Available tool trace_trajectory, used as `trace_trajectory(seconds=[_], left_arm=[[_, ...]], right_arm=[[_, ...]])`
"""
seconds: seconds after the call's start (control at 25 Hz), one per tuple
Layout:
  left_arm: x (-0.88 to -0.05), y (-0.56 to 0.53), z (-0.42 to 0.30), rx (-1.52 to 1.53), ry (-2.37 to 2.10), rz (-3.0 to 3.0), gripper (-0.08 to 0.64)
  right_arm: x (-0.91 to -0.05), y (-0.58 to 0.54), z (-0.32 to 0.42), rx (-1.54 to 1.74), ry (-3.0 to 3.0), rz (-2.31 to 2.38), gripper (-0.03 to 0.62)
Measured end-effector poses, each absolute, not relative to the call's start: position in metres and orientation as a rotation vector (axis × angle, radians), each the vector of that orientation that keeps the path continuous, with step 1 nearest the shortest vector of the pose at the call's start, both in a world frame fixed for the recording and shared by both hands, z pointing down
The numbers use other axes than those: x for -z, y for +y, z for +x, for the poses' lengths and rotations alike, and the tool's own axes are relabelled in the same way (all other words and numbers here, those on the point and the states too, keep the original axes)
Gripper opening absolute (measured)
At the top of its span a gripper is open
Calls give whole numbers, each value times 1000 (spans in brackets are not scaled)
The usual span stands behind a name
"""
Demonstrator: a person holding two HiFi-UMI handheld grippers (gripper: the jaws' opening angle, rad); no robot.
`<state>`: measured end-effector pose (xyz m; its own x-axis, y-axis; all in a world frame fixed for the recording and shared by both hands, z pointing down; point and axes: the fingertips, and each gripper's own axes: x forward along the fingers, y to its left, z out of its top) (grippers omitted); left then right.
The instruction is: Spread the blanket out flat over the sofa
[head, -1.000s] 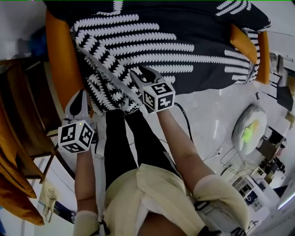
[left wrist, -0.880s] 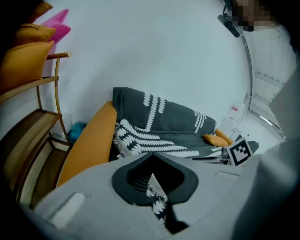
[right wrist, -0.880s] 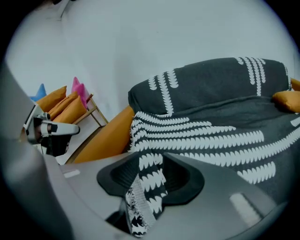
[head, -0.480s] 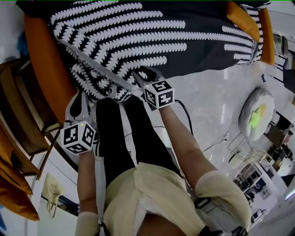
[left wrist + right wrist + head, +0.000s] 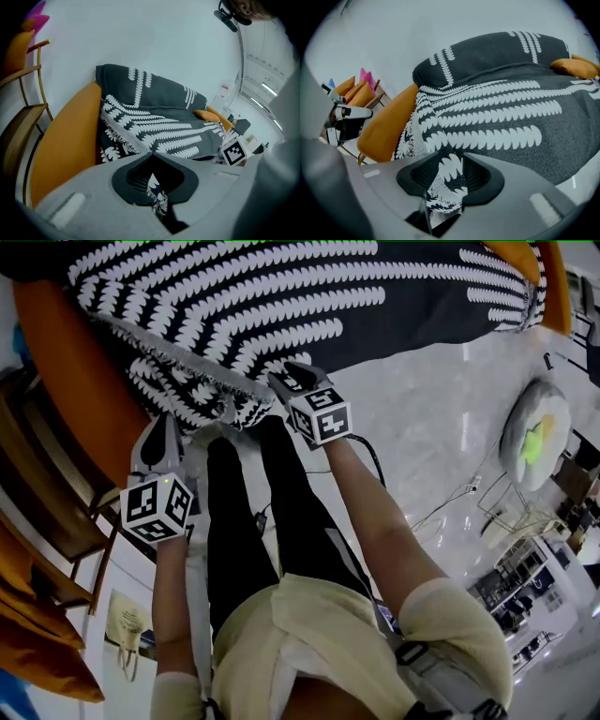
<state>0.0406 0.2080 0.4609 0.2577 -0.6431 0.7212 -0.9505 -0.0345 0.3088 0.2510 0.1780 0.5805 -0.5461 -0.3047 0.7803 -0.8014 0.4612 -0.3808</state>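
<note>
Shows a pale, glossy floor (image 5: 441, 399) streaked with light reflections. Behind, a plain white wall (image 5: 140, 37). At left, a wooden chair frame (image 5: 21, 122) near stacked orange cushions (image 5: 352, 91). At right on the floor, a round white disc (image 5: 534, 432) with a green centre, and thin cables (image 5: 450, 507) close by.

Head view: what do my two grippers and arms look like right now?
The left gripper and right gripper are both light grey with dark-lined jaws, each topped by a white cube printed with black square markers. A thin black cable runs by the right one. The arms wear cream short sleeves.
</note>
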Motion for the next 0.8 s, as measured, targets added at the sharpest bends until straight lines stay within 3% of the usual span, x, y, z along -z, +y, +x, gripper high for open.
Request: trace_trajectory(seconds=[0.16,0.44,0.8], left_arm=[[-486,223,54,-508,-1461,1736,3],[-501,220,-8,-494,-1480,1682,3],[-457,218,-8,-455,-1516,1675,3]], right_arm=[[-618,197,259,-1024,-2050,869,176],[-649,186,196,-1009,-2017,780,201],[-617,185,204,-982,-1970,744,146]])
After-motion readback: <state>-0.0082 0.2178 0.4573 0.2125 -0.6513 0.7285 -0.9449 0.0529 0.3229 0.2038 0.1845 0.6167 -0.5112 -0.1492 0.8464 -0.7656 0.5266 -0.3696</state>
